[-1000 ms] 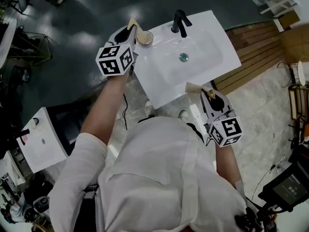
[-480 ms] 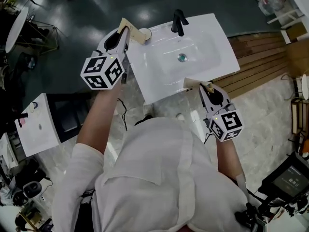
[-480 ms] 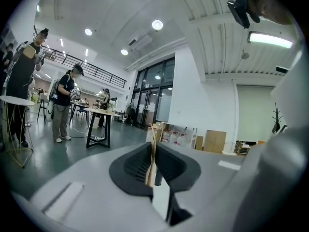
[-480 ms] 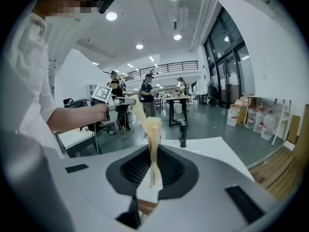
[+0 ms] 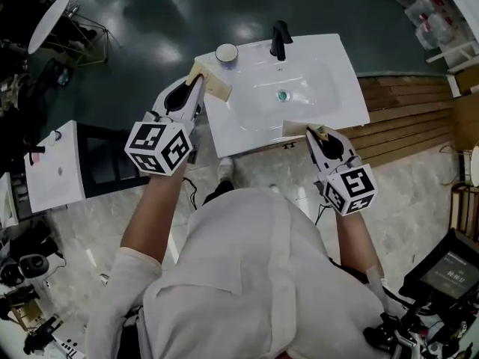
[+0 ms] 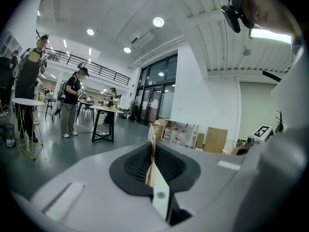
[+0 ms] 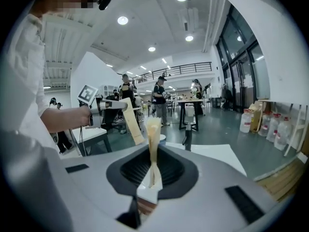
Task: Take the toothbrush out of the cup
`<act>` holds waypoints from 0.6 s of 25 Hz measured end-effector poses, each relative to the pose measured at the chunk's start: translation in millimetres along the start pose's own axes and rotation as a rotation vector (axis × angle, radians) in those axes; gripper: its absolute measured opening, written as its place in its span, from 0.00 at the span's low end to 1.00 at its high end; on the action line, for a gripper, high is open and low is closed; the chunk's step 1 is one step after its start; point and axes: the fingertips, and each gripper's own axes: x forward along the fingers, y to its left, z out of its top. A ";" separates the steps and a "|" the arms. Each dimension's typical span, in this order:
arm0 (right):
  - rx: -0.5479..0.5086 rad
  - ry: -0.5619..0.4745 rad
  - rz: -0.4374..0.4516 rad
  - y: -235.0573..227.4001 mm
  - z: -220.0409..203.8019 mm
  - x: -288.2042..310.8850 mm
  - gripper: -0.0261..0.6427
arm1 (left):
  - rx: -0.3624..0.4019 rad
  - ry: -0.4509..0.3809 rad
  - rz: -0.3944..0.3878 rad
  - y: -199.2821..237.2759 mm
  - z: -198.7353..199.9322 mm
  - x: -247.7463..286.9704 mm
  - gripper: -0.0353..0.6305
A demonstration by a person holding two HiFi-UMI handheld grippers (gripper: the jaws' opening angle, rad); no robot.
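A white-rimmed cup [image 5: 227,53] stands on the back left corner of the white sink [image 5: 337,103], left of the black faucet [image 5: 280,39]. No toothbrush shows in the cup or anywhere else. My left gripper [image 5: 213,84] hovers over the sink's left edge, a short way in front of the cup. Its jaws have just been closing, and in the left gripper view its tan fingers [image 6: 152,129] meet with nothing between them. My right gripper [image 5: 299,129] hangs at the sink's near right edge. It is shut and empty, fingers [image 7: 153,124] pressed together. The right gripper view also shows the cup [image 7: 162,138].
A second small white basin unit [image 5: 52,174] stands on the floor at the left. Wooden decking [image 5: 404,118] lies right of the sink. The gripper views show a large hall with tables [image 6: 104,111] and several standing people [image 6: 72,100].
The left gripper has drawn back from the cup toward the near left of the sink and risen. The right gripper has stayed by the sink's near right edge.
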 end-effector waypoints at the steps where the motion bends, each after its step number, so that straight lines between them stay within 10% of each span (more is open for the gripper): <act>1: -0.005 -0.003 0.009 -1.0 0.5 -1.3 0.09 | 0.000 0.005 0.003 -6.3 -2.8 -5.1 0.09; 15: -0.058 -0.009 0.124 -6.3 -6.6 -33.1 0.08 | 0.024 0.063 0.019 -95.5 -44.6 -54.0 0.09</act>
